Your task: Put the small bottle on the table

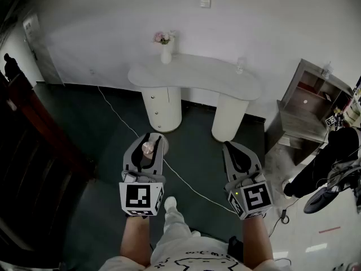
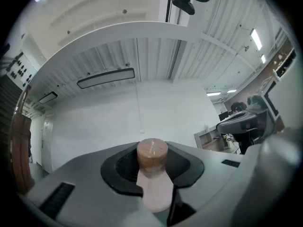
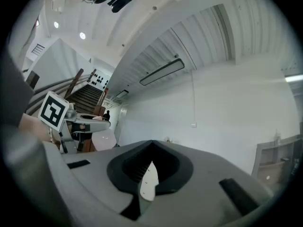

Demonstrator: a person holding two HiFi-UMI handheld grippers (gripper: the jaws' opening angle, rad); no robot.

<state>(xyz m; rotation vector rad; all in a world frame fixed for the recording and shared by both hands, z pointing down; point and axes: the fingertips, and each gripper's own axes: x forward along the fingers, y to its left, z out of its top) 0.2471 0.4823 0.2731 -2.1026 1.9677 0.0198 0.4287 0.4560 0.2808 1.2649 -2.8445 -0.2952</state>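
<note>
My left gripper [image 1: 148,145] is shut on a small pale bottle [image 1: 148,149] with a brown cap. The left gripper view shows that small bottle [image 2: 152,171] clamped between the dark pads, cap toward the camera's far side. My right gripper [image 1: 239,157] is shut with nothing between its jaws, which meet in the right gripper view [image 3: 147,179]. The white curved table [image 1: 194,75] stands ahead against the wall, well beyond both grippers. Both grippers hang over the dark floor in front of me.
A white vase with pink flowers [image 1: 165,46] and a clear glass [image 1: 241,66] stand on the table. A cable [image 1: 120,117] trails over the floor. A grey shelf unit [image 1: 309,101] is at the right, a dark stair rail [image 1: 34,123] at the left.
</note>
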